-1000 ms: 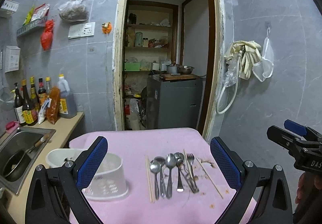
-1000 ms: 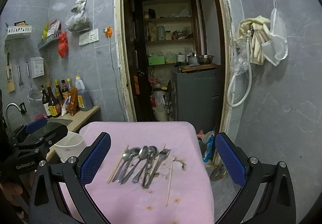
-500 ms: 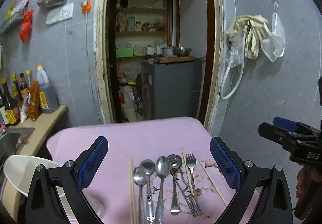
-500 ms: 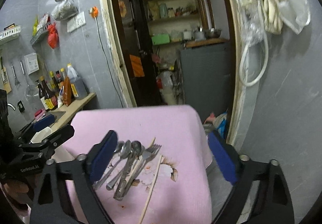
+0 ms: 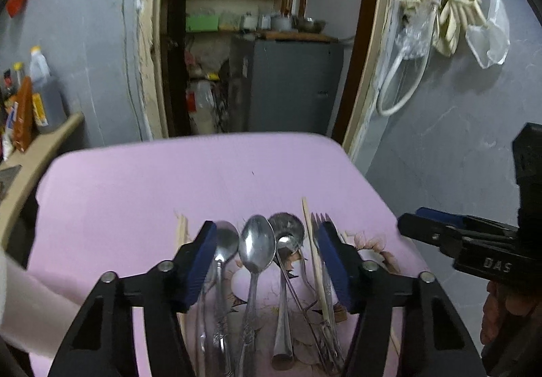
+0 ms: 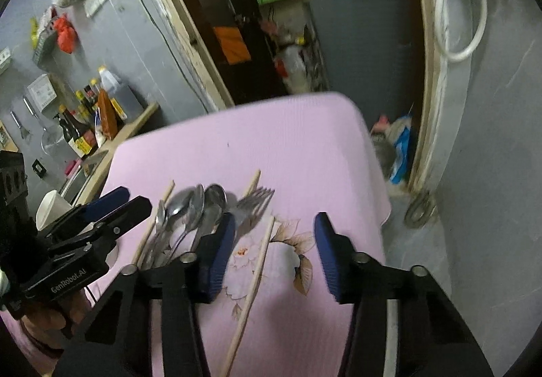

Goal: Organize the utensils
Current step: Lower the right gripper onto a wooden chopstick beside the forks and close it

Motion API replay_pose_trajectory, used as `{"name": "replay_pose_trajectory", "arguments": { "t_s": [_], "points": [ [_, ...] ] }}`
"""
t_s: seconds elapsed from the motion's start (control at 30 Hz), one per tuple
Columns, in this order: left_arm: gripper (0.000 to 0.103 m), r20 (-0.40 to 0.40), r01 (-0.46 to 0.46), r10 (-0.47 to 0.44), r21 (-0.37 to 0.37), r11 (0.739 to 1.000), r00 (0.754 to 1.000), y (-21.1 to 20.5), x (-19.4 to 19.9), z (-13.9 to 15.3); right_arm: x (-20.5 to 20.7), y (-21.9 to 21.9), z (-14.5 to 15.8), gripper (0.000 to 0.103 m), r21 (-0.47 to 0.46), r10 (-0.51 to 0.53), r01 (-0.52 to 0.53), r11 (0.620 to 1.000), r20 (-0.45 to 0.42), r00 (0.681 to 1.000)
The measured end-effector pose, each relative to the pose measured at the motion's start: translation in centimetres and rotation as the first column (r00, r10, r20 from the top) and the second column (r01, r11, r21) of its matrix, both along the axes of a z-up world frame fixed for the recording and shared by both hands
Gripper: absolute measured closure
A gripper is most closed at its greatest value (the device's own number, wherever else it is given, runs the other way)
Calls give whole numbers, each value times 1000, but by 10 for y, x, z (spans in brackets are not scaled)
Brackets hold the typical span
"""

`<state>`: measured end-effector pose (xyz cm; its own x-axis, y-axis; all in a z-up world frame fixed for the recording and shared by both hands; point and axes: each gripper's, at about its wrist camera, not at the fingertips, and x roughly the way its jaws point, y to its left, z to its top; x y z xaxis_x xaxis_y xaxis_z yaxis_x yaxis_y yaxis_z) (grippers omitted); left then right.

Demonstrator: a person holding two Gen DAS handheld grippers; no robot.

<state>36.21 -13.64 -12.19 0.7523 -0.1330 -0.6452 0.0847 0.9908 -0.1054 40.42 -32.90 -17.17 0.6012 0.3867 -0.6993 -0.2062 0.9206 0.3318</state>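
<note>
Several steel spoons (image 5: 256,246) lie side by side, bowls toward the far edge, with a fork (image 5: 320,224) at their right. Pale wooden chopsticks (image 5: 313,241) lie among them; one chopstick (image 6: 252,278) lies apart to the right.

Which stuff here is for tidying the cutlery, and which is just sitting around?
For the job:
spoons
fork
chopstick
left gripper, jaws closing
right gripper, jaws closing

Just lying about:
sauce bottles
hose
pink cloth
</note>
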Motion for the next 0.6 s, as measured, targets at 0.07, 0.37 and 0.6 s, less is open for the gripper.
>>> {"name": "replay_pose_trajectory", "arguments": {
  "t_s": [0.07,0.37,0.6],
  "points": [
    [53,-35,8,-9,-12,1000,999,0,10,-9,9,6,-11,73,-5,16,-16,1000,-40,999],
    [58,-167,21,-30,-52,998,986,5,42,-37,17,36,-47,78,-49,75,-85,995,-187,980],
    [58,-221,35,-48,-62,997,974,6,62,-46,14,50,-53,80,-137,59,-87,987,-193,979]
  ]
}}
